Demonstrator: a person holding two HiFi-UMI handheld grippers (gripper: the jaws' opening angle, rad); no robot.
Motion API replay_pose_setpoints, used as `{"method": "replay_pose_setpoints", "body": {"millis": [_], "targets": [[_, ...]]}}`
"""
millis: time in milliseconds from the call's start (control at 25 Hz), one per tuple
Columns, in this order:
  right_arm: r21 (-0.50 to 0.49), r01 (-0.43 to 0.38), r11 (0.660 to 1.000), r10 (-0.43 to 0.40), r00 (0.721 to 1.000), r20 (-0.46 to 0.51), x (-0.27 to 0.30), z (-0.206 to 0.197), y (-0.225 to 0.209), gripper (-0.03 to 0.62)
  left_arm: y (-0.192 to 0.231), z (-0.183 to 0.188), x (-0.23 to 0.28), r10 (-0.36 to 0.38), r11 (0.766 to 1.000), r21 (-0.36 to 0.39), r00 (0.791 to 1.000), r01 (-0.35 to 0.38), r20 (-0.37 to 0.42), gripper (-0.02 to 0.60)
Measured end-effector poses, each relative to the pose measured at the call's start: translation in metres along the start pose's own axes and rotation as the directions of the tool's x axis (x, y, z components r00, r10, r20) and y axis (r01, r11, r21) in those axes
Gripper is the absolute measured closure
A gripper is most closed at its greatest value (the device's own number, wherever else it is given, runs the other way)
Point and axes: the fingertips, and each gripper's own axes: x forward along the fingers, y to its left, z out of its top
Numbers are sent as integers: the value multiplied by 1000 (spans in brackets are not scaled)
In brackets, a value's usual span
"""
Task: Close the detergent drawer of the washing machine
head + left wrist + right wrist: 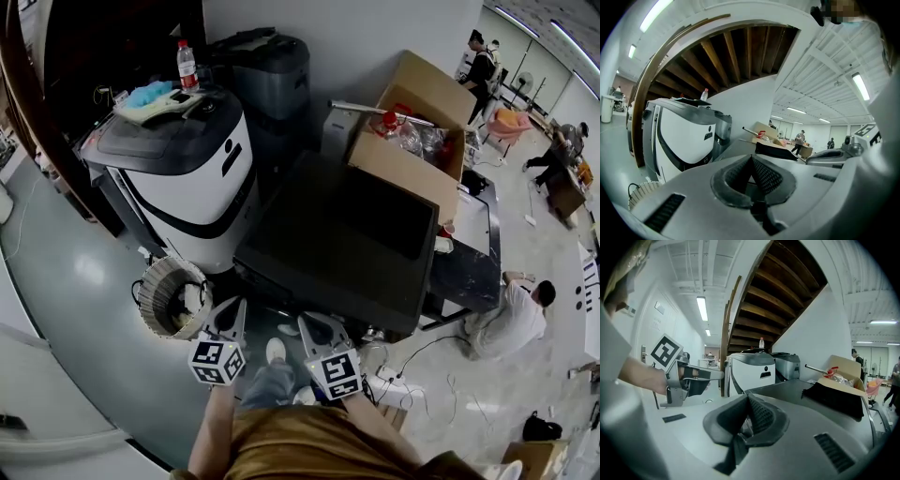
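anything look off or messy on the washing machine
The lid of the washing machine carries clutter: a red-capped bottle, a blue cloth and a pale flat item under it. That is odd on a top that may need to open. No spill or damage shows.

No wording was legible anywhere; a small dark mark (pixel 232 157) on the washing machine (pixel 187 202) stayed unreadable.

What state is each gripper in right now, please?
Left gripper: shut, jaws together, holding nothing.
Right gripper: shut, jaws together, holding nothing.
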Motion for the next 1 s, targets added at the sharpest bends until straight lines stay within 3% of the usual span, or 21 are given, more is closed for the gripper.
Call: {"method": "replay_pose_setpoints", "body": {"millis": [1000], "targets": [[13, 19, 1000, -18, 1000, -10, -13, -2, -1, 582, 4, -4, -19, 46, 999, -20, 999, -45, 6, 558]]}}
